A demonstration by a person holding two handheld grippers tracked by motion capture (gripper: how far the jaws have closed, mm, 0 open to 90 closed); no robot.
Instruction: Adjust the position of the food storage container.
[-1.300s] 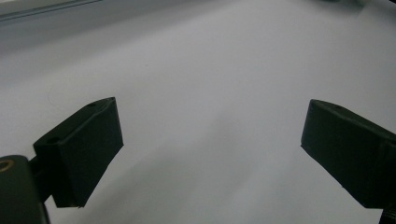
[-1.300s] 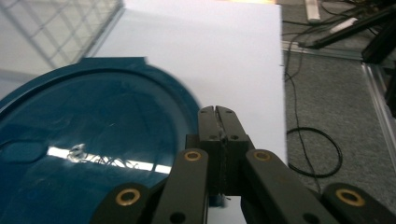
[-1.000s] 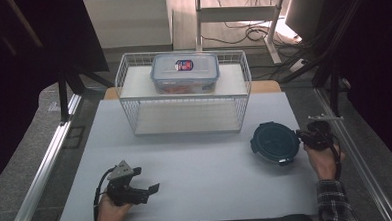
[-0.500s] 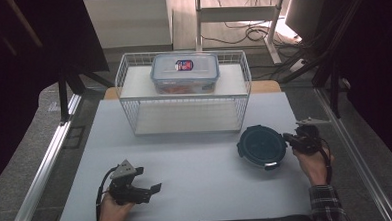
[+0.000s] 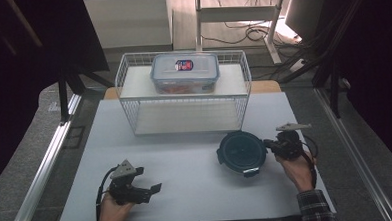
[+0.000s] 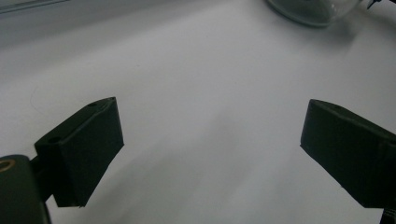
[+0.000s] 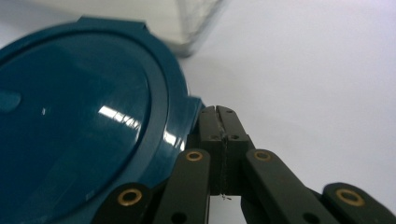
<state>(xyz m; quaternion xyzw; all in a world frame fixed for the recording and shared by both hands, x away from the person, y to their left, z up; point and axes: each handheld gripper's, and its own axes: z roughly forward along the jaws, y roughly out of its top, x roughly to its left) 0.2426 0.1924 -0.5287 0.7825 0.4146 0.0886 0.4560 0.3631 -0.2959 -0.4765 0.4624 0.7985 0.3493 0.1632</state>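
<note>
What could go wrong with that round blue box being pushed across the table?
The right gripper, jaws shut, only presses against the edge of the round blue container, so the container could spin or slip off its tips. Pushed further toward the wire basket, it might bump the basket's front.

A wide bare stretch of counter (image 5: 186, 166) is left open between the left tongs (image 5: 155, 188) and the round lid (image 5: 242, 152). Passage toward the back is blocked by the wire basket (image 5: 183, 98), in which a box (image 5: 185, 72) is set. The right tongs (image 5: 266, 145) are pressed against the lid's edge. Bare strips are left at either side of the basket.
</note>
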